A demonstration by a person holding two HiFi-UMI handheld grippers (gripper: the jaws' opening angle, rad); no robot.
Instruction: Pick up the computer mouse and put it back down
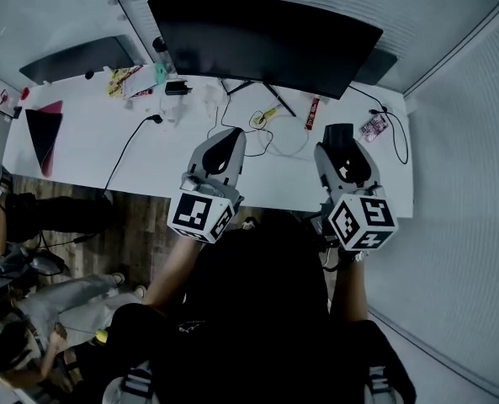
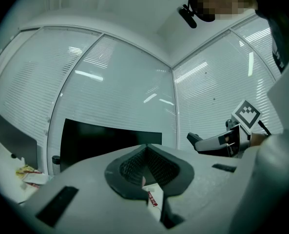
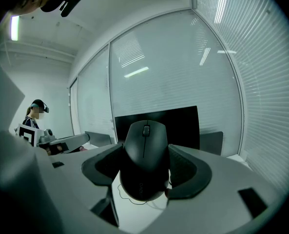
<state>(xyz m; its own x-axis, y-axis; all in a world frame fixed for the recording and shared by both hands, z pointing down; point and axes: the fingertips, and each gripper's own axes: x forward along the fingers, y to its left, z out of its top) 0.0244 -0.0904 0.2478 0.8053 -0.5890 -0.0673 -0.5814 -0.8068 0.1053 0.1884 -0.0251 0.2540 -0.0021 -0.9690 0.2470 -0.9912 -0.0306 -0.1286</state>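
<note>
The black computer mouse [image 3: 144, 160] stands clamped between the two padded jaws of my right gripper [image 3: 145, 172], lifted above the white desk [image 1: 81, 154]. From the head view the same mouse [image 1: 341, 135] shows as a dark block at the tip of the right gripper [image 1: 343, 154], over the desk's right part. My left gripper [image 1: 221, 151] hovers over the desk's middle, near the front edge. In the left gripper view its jaws [image 2: 146, 172] are shut together with nothing between the pads.
A wide black monitor [image 1: 262, 45] stands at the back of the desk, with a second dark screen [image 1: 76, 57] to the left. Cables [image 1: 262, 137], a red pack [image 1: 313, 113], a pink item [image 1: 373, 127] and small clutter [image 1: 144, 81] lie on the desk. People sit at left [image 1: 13, 310].
</note>
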